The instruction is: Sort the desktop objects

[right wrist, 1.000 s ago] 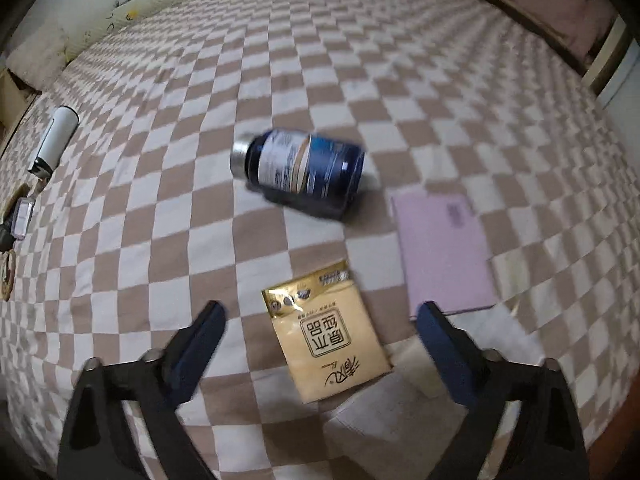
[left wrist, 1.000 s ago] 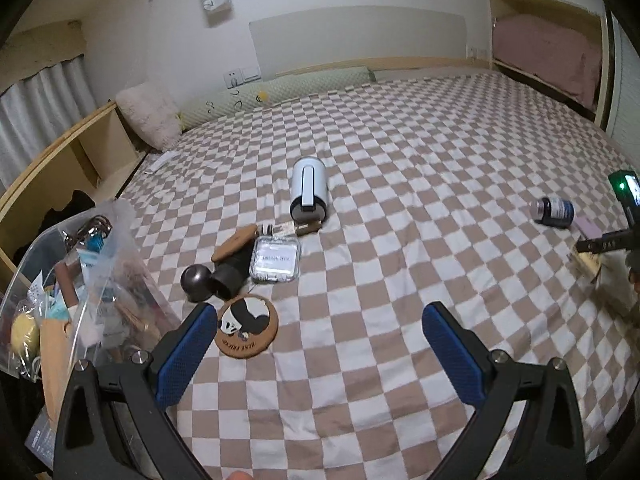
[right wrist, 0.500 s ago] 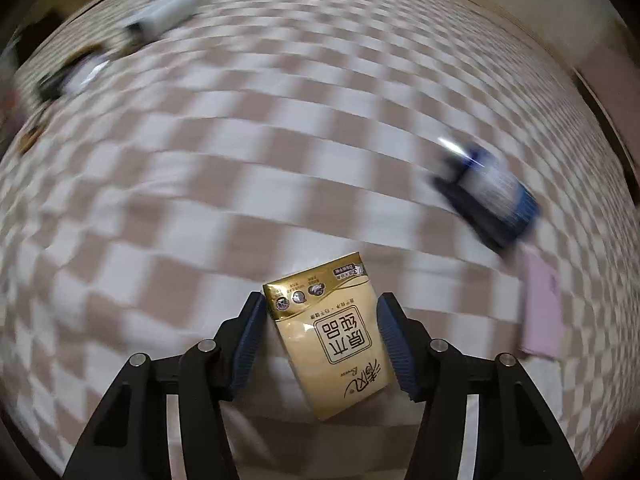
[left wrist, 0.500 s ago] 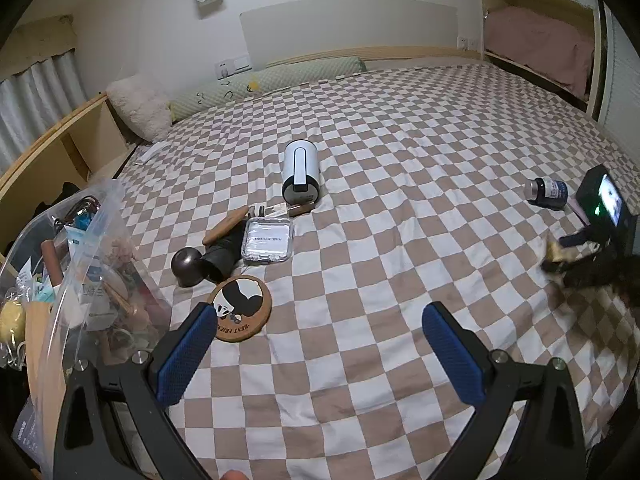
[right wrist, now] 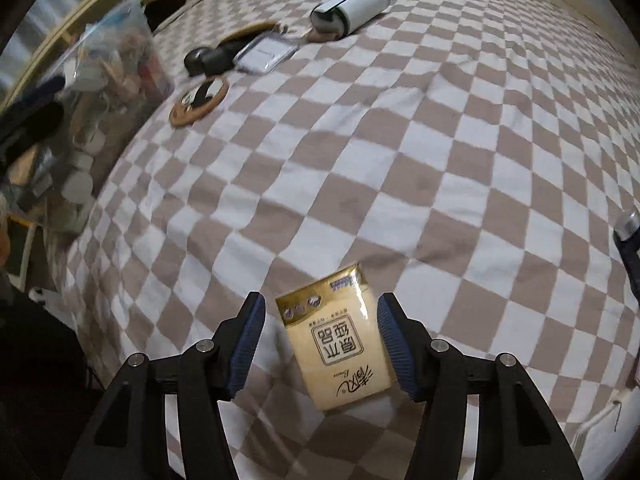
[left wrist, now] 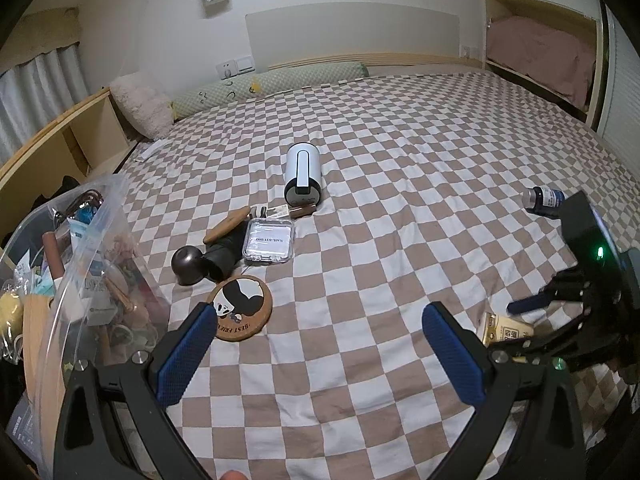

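Observation:
My right gripper [right wrist: 322,340] is shut on a gold tissue pack [right wrist: 336,336] and holds it above the checkered bed; the pack also shows in the left wrist view [left wrist: 505,332]. My left gripper [left wrist: 318,354] is open and empty over the bed's near edge. A panda coaster [left wrist: 240,307], a clear case [left wrist: 269,241], a dark cup [left wrist: 187,264], a wooden-lidded dark object [left wrist: 224,240] and a white cylinder [left wrist: 303,173] lie in a group at the left middle. A blue bottle [left wrist: 543,199] lies at the right.
A clear plastic bin [left wrist: 72,280] full of small items stands at the bed's left edge, seen also in the right wrist view [right wrist: 96,80]. Pillows [left wrist: 140,104] and wooden shelving line the far left. The checkered sheet [left wrist: 400,200] covers the bed.
My right gripper closed on the gold tissue pack, lifted it and swung left toward the bin side. The left gripper rose slightly and stayed open.

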The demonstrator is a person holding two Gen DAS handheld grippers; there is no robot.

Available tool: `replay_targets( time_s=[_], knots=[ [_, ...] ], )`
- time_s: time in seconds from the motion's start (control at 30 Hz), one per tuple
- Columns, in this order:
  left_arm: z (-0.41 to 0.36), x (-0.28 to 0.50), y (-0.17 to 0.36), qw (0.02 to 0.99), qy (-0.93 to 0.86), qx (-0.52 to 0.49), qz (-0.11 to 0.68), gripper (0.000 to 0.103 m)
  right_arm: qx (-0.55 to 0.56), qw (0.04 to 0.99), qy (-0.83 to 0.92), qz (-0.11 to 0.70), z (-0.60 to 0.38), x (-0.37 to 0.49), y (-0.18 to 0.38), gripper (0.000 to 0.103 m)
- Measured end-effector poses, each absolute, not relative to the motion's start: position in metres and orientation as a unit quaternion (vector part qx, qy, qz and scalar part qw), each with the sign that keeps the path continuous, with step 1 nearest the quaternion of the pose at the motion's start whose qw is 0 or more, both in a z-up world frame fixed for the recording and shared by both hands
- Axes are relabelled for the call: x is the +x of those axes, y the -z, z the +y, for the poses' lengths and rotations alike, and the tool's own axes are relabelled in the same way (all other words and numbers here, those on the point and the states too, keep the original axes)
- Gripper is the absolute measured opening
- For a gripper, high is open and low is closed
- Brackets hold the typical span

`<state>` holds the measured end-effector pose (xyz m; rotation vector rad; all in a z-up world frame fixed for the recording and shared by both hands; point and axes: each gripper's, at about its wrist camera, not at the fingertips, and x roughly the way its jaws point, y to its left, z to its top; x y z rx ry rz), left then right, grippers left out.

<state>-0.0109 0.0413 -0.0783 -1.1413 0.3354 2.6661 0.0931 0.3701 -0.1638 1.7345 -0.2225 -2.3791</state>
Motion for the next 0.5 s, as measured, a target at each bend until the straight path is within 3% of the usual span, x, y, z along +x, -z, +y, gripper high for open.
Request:
replay_targets(
  time_s=[0.03, 0.07, 0.23, 0.5],
  knots=[
    [0.041, -0.011, 0.079, 0.111, -0.907, -0.390, 0.112, 0.103, 0.579, 0.079, 0.808, -0.069, 0.376, 0.091, 0.162, 0.080],
    [0.040, -0.011, 0.080, 0.112, -0.907, -0.391, 0.111, 0.103, 0.572, 0.061, 0.815, -0.062, 0.382, 0.088, 0.161, 0.083],
    [0.040, -0.013, 0.084, 0.115, -0.908, -0.388, 0.108, 0.103, 0.542, -0.068, 0.837, -0.034, 0.470, 0.087, 0.153, 0.083],
    [0.052, -0.016, 0.103, 0.133, -0.899, -0.399, 0.124, 0.103, 0.488, -0.231, 0.830, -0.141, 0.622, 0.090, 0.143, 0.083]
  ],
)
